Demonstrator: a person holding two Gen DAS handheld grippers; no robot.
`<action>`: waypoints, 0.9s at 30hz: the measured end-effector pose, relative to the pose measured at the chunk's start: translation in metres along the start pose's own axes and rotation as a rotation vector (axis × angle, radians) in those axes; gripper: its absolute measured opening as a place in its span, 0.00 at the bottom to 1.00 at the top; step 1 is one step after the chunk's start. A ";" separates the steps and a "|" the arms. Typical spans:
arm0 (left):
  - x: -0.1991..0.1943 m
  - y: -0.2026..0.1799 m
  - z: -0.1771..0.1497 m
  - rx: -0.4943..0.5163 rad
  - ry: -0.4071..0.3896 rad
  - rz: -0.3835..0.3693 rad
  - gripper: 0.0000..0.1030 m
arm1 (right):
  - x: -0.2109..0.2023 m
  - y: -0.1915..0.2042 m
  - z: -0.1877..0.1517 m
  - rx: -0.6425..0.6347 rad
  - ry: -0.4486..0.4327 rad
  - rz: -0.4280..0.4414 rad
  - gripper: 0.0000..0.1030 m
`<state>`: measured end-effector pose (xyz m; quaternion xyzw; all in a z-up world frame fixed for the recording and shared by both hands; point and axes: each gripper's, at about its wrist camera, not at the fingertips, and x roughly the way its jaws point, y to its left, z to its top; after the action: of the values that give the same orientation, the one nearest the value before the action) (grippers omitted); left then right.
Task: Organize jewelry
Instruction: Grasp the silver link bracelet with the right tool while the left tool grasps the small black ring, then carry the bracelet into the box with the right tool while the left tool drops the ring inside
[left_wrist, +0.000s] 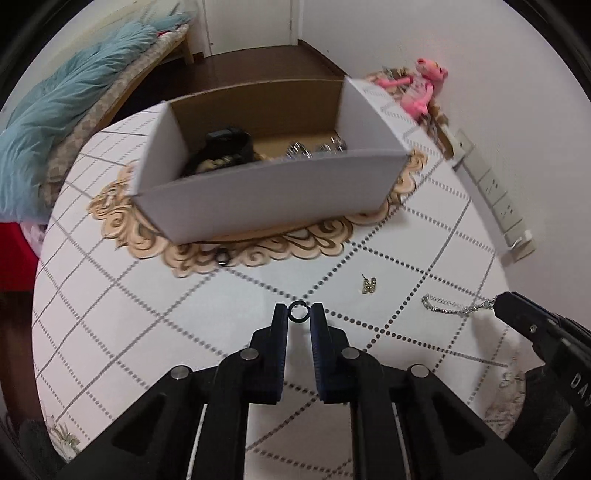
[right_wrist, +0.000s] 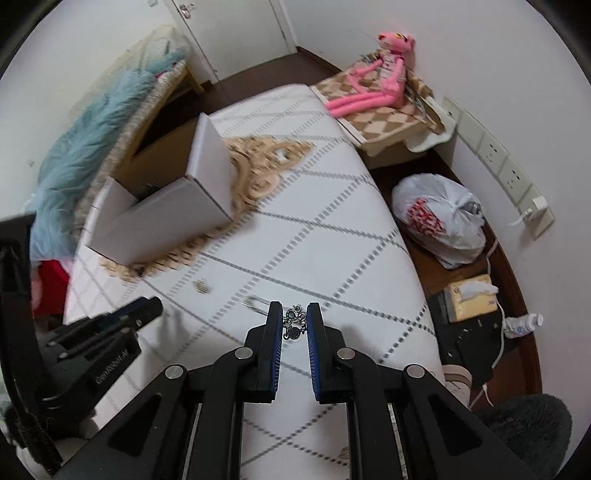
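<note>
While left gripper (left_wrist: 298, 312) pinches a ring (left_wrist: 297, 311), right gripper (right_wrist: 294, 318) clamps a chain (right_wrist: 293, 323) (pendant visible only there).

Our left gripper (left_wrist: 298, 312) pinches a small dark ring (left_wrist: 297, 312) between its fingertips, above the white gridded tablecloth (left_wrist: 229, 306). Straight ahead of it stands an open white cardboard box (left_wrist: 266, 192) on a tan scrolled mat (left_wrist: 258, 251), with a dark item and silvery pieces inside. Ahead and to its right lies a small gold charm (left_wrist: 369, 285). Farther right, our right gripper (left_wrist: 496, 304) meets one end of a silver chain (left_wrist: 454, 305).
</note>
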<state>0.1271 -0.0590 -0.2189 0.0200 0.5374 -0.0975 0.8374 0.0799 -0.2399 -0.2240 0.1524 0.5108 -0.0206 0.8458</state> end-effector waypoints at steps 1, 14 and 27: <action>-0.010 0.006 0.000 -0.011 -0.012 -0.008 0.09 | -0.006 0.004 0.004 -0.003 -0.005 0.024 0.13; -0.088 0.051 0.051 -0.090 -0.134 -0.082 0.09 | -0.073 0.060 0.084 -0.105 -0.081 0.208 0.13; -0.061 0.090 0.134 -0.111 -0.089 -0.095 0.09 | -0.030 0.134 0.163 -0.263 -0.003 0.199 0.13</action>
<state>0.2392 0.0193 -0.1140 -0.0564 0.5046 -0.1078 0.8547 0.2312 -0.1613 -0.0958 0.0902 0.4902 0.1302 0.8571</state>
